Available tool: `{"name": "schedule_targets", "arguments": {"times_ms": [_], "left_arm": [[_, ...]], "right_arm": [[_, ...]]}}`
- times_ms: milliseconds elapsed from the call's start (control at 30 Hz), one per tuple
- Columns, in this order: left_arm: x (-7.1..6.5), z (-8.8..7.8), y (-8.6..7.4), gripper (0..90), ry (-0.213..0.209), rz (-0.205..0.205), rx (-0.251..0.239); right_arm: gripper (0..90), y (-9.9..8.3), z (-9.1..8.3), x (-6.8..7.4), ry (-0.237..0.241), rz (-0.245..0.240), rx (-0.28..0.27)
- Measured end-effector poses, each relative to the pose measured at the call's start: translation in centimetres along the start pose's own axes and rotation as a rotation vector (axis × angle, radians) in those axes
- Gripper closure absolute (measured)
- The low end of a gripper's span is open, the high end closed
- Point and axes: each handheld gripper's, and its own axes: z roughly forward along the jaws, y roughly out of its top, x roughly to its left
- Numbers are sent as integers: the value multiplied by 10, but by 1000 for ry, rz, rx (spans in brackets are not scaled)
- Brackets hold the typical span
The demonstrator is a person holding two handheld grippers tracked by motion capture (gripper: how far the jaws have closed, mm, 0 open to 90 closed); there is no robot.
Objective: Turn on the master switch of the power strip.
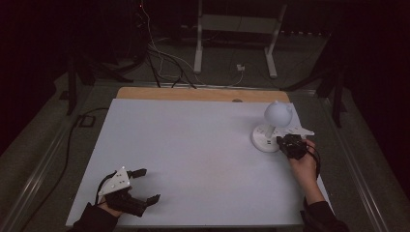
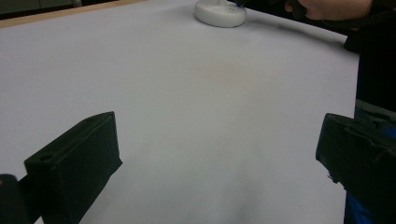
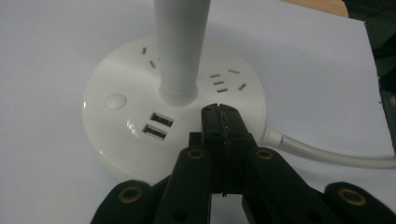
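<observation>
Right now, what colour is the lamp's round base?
White, glossy plastic: the lamp base shows best in the right gripper view.

- The desk (image 1: 193, 154) has a plain white top, with a tan wooden strip along its far edge.
- The lamp (image 3: 180, 51) is white all over: round base, stem and globe head, plus a white cord.
- Its base carries small grey slots and silvery USB ports.
- The left claw (image 1: 145, 185) is black with a pale grey plate.
- The right claw (image 3: 219, 116) is black with brass-coloured rivets.
</observation>
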Motion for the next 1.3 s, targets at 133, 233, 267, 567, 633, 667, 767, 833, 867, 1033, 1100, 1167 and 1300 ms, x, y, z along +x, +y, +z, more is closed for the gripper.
{"name": "schedule_targets", "arguments": {"times_ms": [133, 233, 267, 567, 633, 667, 767, 833, 867, 1033, 1100, 1167, 1300], "left_arm": [[0, 0, 0, 2, 0, 0, -1], [0, 0, 0, 2, -1, 0, -1], [0, 0, 0, 2, -1, 0, -2], [0, 0, 0, 2, -3, -1, -5], [0, 0, 0, 2, -4, 0, -4], [0, 0, 0, 2, -4, 0, -4], [1, 0, 0, 2, -3, -4, -7], [1, 0, 0, 2, -1, -3, -3], [1, 0, 0, 2, -2, -4, -5], [1, 0, 0, 2, -2, -2, -7], [1, 0, 0, 2, -2, -2, -6], [1, 0, 0, 3, -2, 1, -5], [1, -1, 0, 2, -1, 0, -9]], "right_arm": [[900, 0, 0, 0, 0, -6, 0], [900, 0, 1, -1, 5, -6, 6], [900, 0, 1, -1, 5, -6, 6], [900, 0, 3, 0, 5, -10, 13], [900, 0, 3, 0, 6, -10, 13], [900, 0, 3, -1, 8, -5, 7], [900, -1, 2, 0, 3, -14, 2], [900, -1, 3, 0, -5, -11, -6], [900, 0, 1, -3, 9, 1, -17], [900, -5, -4, -10, 5, 24, -32], [900, -4, -9, -13, 13, 44, -39], [900, -1, -14, -15, 30, 76, -49], [895, 4, -23, -14, 44, 82, -71]]}}
